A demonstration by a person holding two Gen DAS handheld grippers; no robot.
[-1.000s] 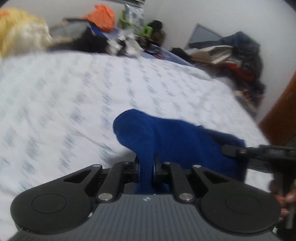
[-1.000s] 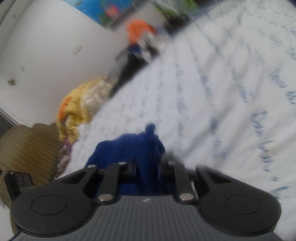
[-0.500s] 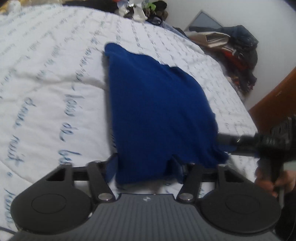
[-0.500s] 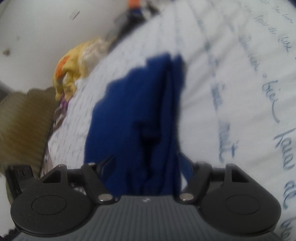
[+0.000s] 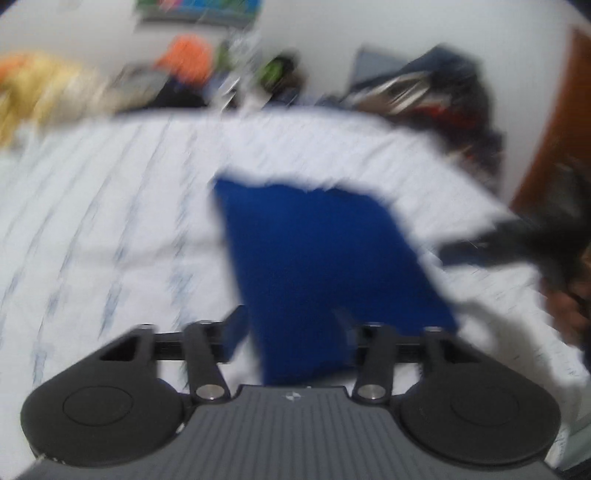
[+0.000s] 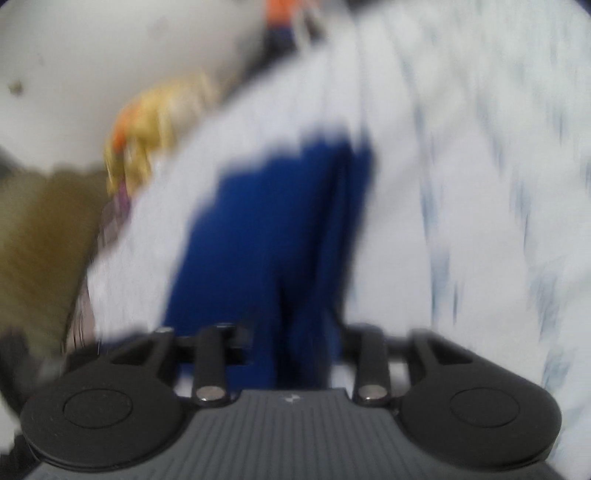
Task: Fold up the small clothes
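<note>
Lying flat on bedsheet [image 5: 110,229]: blue cloth [image 5: 314,258], near edge between both grippers' fingers. Left gripper [image 5: 291,332] opening, clear of cloth. Right gripper [image 6: 295,336] closing; contact unclear, blurred.

A: Item, bed [image 5: 110,206]: white sheet, faint blue print. Walls?
B: White wall [image 5: 388,26], poster [image 5: 199,9] high up. Brown door [image 5: 554,122] at right.
A: Clutter?
B: Dark heap [image 5: 443,92], yellow bundle [image 6: 155,122], orange item [image 5: 188,53]; all blurred.
</note>
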